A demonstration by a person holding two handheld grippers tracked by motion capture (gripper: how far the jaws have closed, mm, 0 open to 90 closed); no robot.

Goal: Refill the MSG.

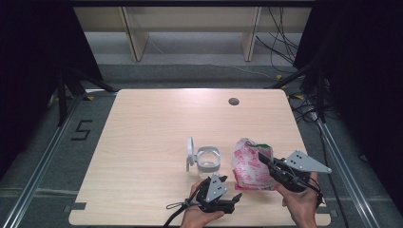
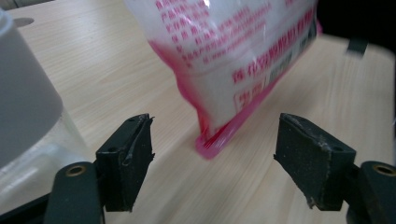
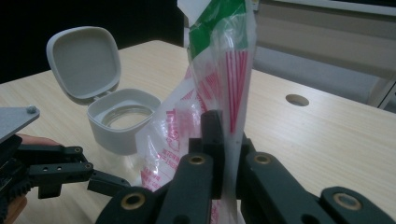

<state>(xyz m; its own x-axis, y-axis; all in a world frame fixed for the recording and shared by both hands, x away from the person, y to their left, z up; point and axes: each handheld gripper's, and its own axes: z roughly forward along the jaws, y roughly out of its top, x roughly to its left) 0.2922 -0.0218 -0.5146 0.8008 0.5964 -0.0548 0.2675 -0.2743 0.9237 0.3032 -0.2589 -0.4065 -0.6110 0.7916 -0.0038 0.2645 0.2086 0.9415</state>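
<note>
So there's one bag point(image 1: 251, 166) with red print and one clear jar point(image 1: 208, 160), its single grey flip lid point(image 1: 190, 153) hanging open, on the wooden table point(image 1: 142, 142). Two grippers in play. The right gripper point(image 3: 223, 140) has its jaws clamped tight on the bag's edge, holding it upright just right of the jar. The left gripper point(image 2: 212, 158) has its jaws spread wide with nothing pinched, and the bag's bottom corner sits between them.
</note>
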